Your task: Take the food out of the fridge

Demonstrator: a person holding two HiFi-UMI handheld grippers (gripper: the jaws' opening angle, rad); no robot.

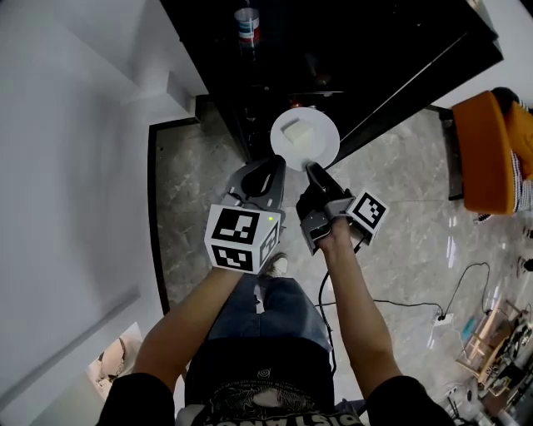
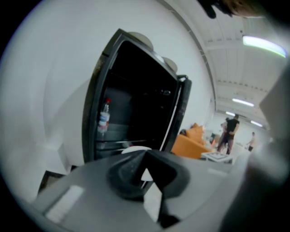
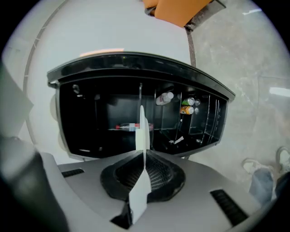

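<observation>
A round white plate carries a white square block of food and hovers just outside the open black fridge. My right gripper is shut on the plate's near rim. In the right gripper view the plate runs edge-on between the jaws of my right gripper. My left gripper sits beside the plate's left edge with its jaws together and nothing held. From the left gripper, only the plate's rim shows above the tips.
A water bottle stands in the fridge door, and a bottle and cans sit on inner shelves. An orange sofa stands at the right. A cable and power strip lie on the marble floor. Distant people stand beyond.
</observation>
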